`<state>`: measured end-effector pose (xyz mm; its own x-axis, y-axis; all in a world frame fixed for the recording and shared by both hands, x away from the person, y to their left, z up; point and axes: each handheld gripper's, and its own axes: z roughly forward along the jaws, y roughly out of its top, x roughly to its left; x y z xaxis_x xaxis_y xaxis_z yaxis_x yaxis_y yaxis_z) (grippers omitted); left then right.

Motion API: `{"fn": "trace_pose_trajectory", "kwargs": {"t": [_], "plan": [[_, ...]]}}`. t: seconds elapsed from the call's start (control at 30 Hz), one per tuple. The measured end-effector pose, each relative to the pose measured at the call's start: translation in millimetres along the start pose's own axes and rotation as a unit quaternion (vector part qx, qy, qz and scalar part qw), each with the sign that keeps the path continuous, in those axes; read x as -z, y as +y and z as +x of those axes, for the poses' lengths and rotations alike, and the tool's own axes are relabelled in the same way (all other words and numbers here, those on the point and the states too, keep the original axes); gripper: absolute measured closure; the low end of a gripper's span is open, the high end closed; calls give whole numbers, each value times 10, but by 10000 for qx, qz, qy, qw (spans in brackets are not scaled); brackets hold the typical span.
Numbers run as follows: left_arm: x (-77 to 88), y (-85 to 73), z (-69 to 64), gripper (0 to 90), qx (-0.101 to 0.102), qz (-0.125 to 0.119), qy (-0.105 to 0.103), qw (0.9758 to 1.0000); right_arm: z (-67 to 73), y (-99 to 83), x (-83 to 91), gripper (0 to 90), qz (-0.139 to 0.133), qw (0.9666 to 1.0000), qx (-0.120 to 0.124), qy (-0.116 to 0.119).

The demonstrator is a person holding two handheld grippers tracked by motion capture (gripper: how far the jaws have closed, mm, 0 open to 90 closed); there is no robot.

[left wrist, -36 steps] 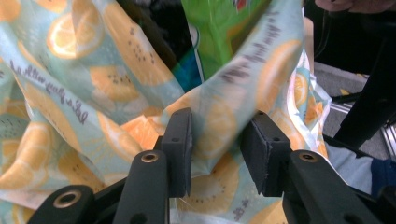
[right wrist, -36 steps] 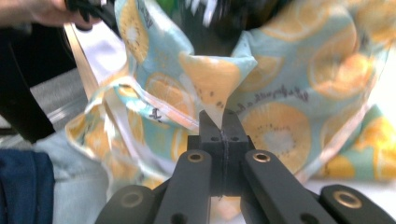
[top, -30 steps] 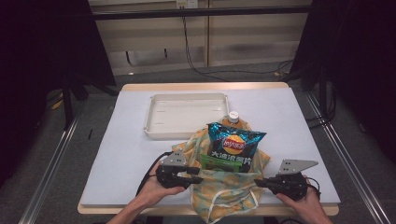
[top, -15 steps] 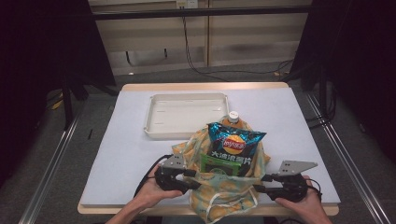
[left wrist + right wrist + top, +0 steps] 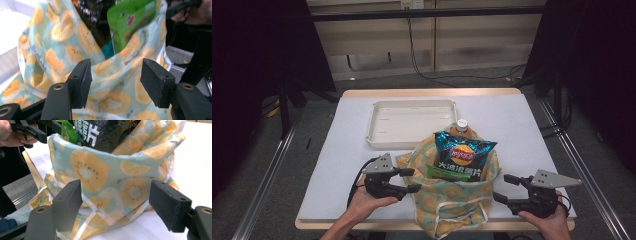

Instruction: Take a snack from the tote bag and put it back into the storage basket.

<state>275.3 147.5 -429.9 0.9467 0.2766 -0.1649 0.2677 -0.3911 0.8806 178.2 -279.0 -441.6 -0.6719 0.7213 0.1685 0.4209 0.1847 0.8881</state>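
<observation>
Standing at the near edge of the desk (image 5: 337,150), a cloth bag (image 5: 452,200) printed with fruit slices holds a bag of chips (image 5: 462,157) and a bottle (image 5: 461,126) whose white cap pokes up behind the chips. The chips lean out of the bag's open mouth, upright and slightly tilted. A green packet (image 5: 130,22) also sits inside the bag, beside the dark chip packet, as the left gripper view shows.

The left gripper (image 5: 412,180) sits just beside the bag's left side, held in the person's left hand (image 5: 367,200). Its jaws have just been opening and now stand apart, with the bag's cloth seen beyond the gap and nothing pressed between the pads. The right gripper (image 5: 504,187) is at the bag's right side, a little apart from the cloth, held in the right hand (image 5: 547,220). Its jaws have likewise just been opening and stand wide, holding nothing. Whether a loose fold of cloth brushes either pad is hard to tell from these angles.

Behind the bag, toward the far side of the desk, lies a white tray (image 5: 412,122), close to the bottle but apparently not touching it.
</observation>
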Motion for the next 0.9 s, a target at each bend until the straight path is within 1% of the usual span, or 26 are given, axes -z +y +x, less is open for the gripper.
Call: {"fn": "trace_pose_trajectory", "kwargs": {"t": [0.07,0.17,0.2,0.23,0.27,0.33,0.4,0.47,0.5,0.53,0.57,0.6,0.63,0.67,0.73,0.8,0.83,0.87,0.9], "plan": [[35,33,-10,407,54,-171,-19,9998,9,-12,40,248,-74,10000,-39,-11],[80,79,-6,417,2,-300,48,9995,3,0,65,238,-222,9997,-77,-101],[89,98,-5,441,15,-353,30,9994,-5,6,64,232,-264,9996,-113,-88],[99,126,1,471,-14,-395,75,9992,-9,11,62,230,-271,9995,-140,-80],[96,141,4,501,9,-459,60,9989,-7,14,62,231,-277,9995,-113,-123],[77,183,13,563,-51,-527,58,9986,-15,23,59,232,-281,9995,-120,-115],[29,224,21,583,-73,-542,43,9985,-30,32,46,235,-263,9995,-154,-96],[-32,261,21,585,-126,-565,21,9983,-44,37,24,236,-234,9996,-140,-114],[-54,279,17,585,-157,-547,58,9984,-49,43,12,237,-232,9996,-129,-113],[-75,293,12,585,-174,-555,50,9983,-47,44,4,240,-244,9996,-123,-99],[-98,309,2,583,-199,-585,-32,9981,-43,44,1,240,-242,9996,-100,-123],[-117,331,-10,585,-274,-597,-75,9978,-36,42,-4,240,-243,9996,-106,-97],[-136,356,-18,585,-364,-619,-51,9974,-32,40,-4,240,-236,9996,-103,-84],[-153,386,-30,570,-372,-620,-21,9974,-29,40,-5,240,-237,9996,-90,-108],[-188,440,-31,550,-447,-620,-43,9971,-34,45,-7,240,-223,9997,-58,-97],[-221,473,-21,536,-451,-656,-91,9968,-35,42,-8,242,-225,9997,-62,-91],[-234,485,-14,528,-445,-620,-93,9970,-33,37,-9,242,-209,9997,-74,-57],[-254,491,-4,517,-432,-614,-154,9971,-31,34,-7,244,-220,9997,-71,-58],[-279,492,0,517,-429,-644,-158,9969,-33,33,-6,243,-228,9997,-76,-43]]}}
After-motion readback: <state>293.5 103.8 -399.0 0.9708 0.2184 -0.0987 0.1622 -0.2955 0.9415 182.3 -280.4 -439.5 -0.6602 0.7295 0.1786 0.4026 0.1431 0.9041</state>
